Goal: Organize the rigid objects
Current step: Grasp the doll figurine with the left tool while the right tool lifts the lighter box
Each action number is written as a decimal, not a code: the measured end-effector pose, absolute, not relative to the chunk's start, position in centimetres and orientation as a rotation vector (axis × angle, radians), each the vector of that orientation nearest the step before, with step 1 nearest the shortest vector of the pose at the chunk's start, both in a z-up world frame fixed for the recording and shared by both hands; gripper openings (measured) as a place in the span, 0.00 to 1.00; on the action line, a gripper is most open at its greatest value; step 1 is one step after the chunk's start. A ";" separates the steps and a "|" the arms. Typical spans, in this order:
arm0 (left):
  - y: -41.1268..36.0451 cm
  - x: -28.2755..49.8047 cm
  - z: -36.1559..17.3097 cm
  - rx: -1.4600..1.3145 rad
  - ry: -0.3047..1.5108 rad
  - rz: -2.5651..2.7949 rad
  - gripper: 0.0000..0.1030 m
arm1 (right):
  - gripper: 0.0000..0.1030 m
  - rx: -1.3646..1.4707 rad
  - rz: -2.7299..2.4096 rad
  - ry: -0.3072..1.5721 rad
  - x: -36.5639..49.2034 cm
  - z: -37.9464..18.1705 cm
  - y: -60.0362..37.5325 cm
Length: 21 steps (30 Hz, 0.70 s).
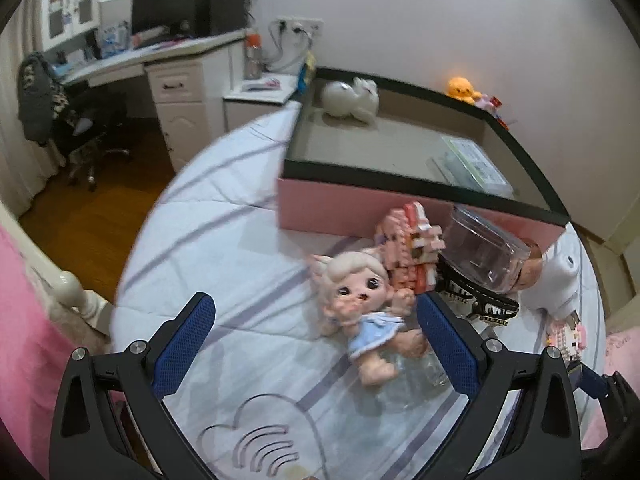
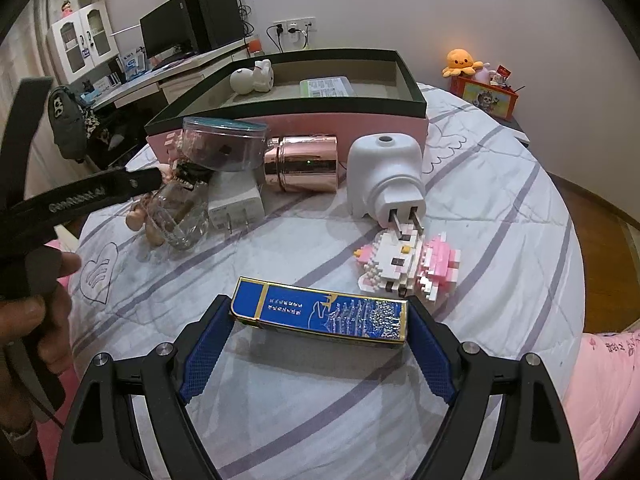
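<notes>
Task early. Inside pink box [image 2: 288, 130] on bed [image 2: 500, 208]: only white rabbit figure [image 2: 253, 77] and flat packet [image 2: 328, 87]. Left outside — doll [image 1: 362, 312], clear jar [image 2: 224, 145], rose-gold cylinder [image 2: 302, 165], white plug [image 2: 386, 172], block figure [image 2: 408, 262]. Right claw [image 2: 320, 344] clamped on blue box [image 2: 320, 314]. Left claw [image 1: 316, 344] open, empty, near doll.

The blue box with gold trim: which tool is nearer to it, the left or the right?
Right. The right tool has the blue box between its pads, at the box's two ends. The left tool is away from it, over the doll.
</notes>
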<state>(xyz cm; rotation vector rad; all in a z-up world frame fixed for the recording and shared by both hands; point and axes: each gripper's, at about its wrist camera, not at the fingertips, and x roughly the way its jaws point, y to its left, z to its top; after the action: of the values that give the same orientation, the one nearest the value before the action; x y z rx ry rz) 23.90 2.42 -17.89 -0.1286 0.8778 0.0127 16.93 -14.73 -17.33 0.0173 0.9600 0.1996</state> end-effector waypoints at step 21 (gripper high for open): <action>3.0 20.8 -18.1 -0.155 0.874 -0.107 0.48 | 0.83 0.064 0.232 0.918 16.7 -14.8 -15.5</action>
<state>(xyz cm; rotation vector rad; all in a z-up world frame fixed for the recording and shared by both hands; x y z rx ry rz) 20.77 3.05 -18.05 -0.1553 0.8735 -0.1074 16.73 -15.52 -14.78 0.0644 0.9180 0.2324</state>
